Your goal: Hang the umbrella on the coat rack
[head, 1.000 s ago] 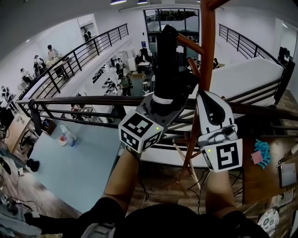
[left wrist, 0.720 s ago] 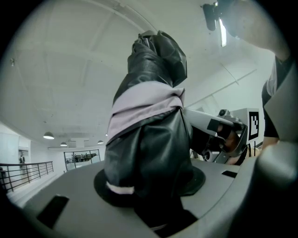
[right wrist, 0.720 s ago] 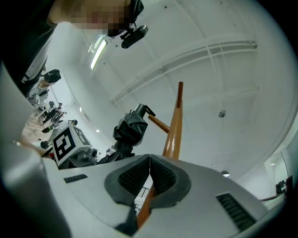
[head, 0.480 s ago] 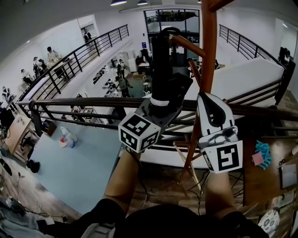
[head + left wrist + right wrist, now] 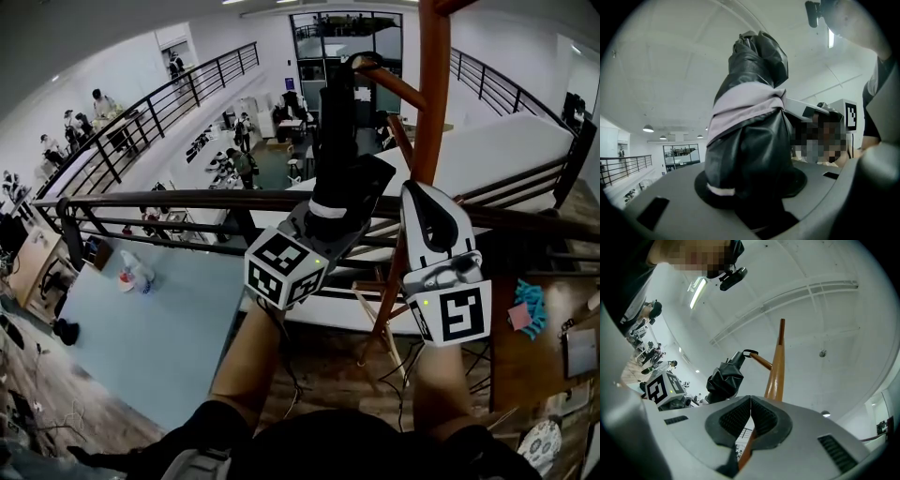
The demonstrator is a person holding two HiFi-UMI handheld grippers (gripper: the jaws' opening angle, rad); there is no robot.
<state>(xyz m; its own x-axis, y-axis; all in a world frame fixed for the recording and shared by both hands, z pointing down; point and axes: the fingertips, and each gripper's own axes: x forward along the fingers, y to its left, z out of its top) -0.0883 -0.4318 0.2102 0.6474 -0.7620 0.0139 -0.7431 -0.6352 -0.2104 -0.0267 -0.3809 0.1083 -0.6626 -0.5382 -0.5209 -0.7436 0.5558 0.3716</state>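
Just beyond your left gripper (image 5: 342,192) and right gripper (image 5: 424,192) a dark metal railing (image 5: 141,202) runs across, and past it you look down into a white-walled hall with a tall window (image 5: 347,37) at its far end. Left of your left gripper sits a pale blue table (image 5: 159,319) over wood floor (image 5: 328,370), and right of your right gripper stands a brown desk (image 5: 534,352). Round ceiling lamps (image 5: 648,128) glow above the left gripper.

Left claw (image 5: 343,195) gripping, right claw (image 5: 424,199) closed
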